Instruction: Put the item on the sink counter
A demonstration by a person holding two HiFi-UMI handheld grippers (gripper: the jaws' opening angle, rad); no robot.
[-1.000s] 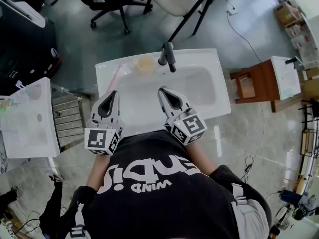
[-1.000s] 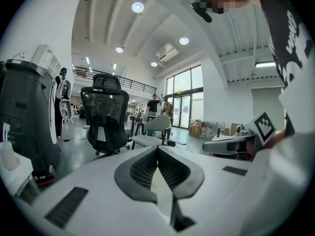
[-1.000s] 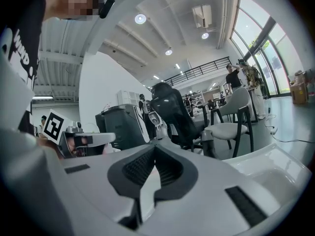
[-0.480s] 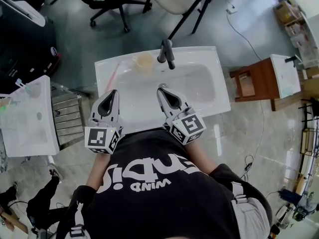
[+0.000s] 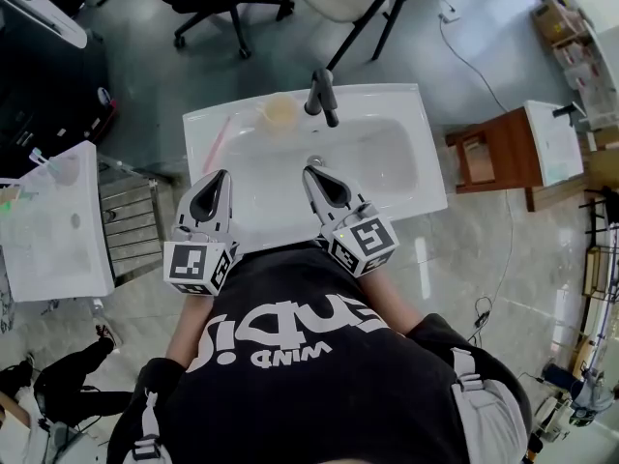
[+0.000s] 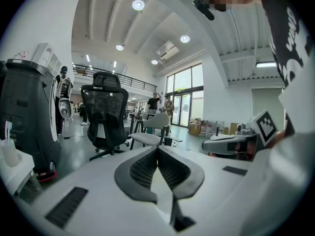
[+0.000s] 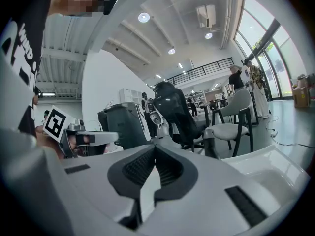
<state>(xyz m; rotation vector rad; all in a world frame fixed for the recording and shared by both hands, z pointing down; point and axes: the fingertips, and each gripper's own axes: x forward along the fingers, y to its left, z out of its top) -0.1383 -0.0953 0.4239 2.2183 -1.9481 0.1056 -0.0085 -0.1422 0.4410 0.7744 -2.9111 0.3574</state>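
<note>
Left tongs (image 5: pixel 221 176): clenched, the ribbed pads (image 6: pixel 145 167) pressed together with nothing gripped; held over the near left rim of the sink.
Right tongs (image 5: pixel 311 171): clenched likewise, nothing gripped between the pads (image 7: pixel 167 168); held over the near part of the basin, tips pointed toward the faucet.
Sink surface (image 5: pixel 427 159): white, with a rectangular basin sunk into it.
Cup (image 5: pixel 280 112): translucent and pale; stood upright on the back rim of the surface, just left of the faucet, well apart from both tongs.
Pink stick (image 5: pixel 221 145): laid slanted on the left rim of the surface, between the cup and the left tongs; its kind cannot be told.
Faucet (image 5: pixel 323 96): dark, mounted at the back middle, spout reaching over the basin.
Office chair (image 6: pixel 105 113): black, mesh-backed, seen beyond the sink.
</note>
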